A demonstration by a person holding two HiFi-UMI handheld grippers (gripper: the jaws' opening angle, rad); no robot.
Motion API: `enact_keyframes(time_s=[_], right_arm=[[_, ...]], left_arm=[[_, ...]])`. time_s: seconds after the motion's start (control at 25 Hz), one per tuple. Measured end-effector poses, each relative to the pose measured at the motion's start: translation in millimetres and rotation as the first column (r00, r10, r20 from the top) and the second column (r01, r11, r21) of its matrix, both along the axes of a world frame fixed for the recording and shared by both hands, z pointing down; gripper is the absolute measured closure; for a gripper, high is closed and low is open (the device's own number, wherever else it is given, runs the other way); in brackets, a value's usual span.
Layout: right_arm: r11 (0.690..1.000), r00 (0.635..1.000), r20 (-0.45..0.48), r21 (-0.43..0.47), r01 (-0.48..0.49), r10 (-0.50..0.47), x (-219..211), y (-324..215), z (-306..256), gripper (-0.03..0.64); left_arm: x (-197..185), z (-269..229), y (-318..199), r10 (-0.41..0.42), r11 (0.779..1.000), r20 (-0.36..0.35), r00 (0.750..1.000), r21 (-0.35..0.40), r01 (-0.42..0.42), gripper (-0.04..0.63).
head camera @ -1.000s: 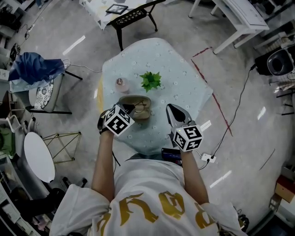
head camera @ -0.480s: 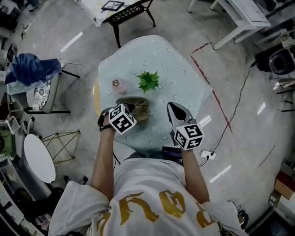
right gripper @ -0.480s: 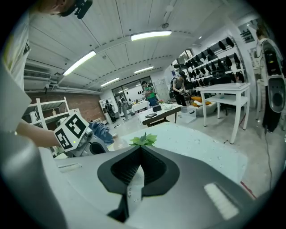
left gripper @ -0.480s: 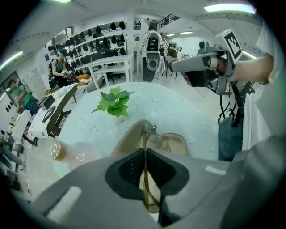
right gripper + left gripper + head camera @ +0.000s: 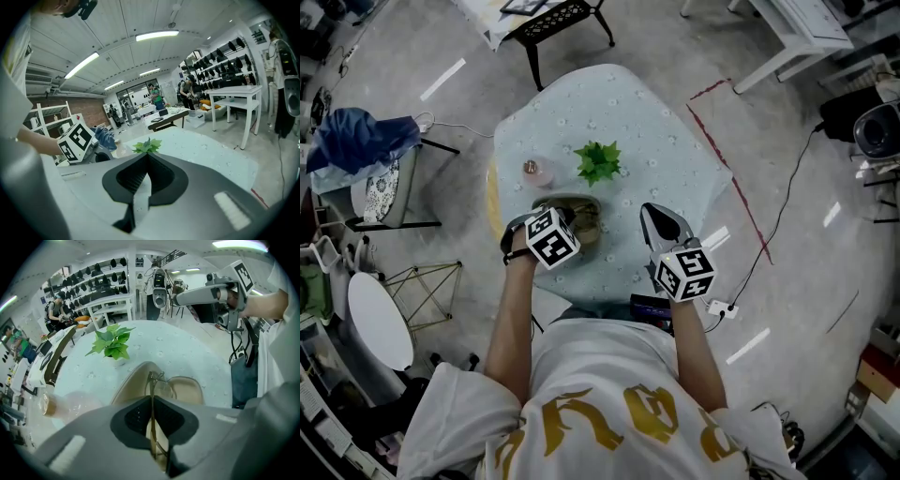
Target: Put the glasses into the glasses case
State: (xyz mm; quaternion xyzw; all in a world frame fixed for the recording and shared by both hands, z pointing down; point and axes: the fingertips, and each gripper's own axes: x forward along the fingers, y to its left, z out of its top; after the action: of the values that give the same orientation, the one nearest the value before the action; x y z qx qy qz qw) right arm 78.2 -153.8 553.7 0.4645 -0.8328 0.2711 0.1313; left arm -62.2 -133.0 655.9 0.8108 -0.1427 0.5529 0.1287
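Left gripper: grey jaws closed on thin gold-rimmed glasses, held edge-on. Open tan oval glasses case: directly beyond the jaws, on pale blue speckled table. Small green leafy plant: farther back. Right gripper: upper right, above the table.

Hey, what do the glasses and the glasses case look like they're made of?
The glasses: thin gold-toned wire, probably metal, with clear lenses. The glasses case: smooth tan shell, dull sheen, perhaps leather or imitation.
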Motion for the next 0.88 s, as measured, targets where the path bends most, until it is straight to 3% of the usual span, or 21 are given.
enact_keyframes(time_s=[0.88], right_arm=[[1.000,1.000,-0.009,0.029,-0.009,0.009,3.5,9.3,-10.8,0.592]], left_arm=[[-8.1,3.1,0.0,-0.040,0.998,0.019,0.999,0.045,0.039,0.529]])
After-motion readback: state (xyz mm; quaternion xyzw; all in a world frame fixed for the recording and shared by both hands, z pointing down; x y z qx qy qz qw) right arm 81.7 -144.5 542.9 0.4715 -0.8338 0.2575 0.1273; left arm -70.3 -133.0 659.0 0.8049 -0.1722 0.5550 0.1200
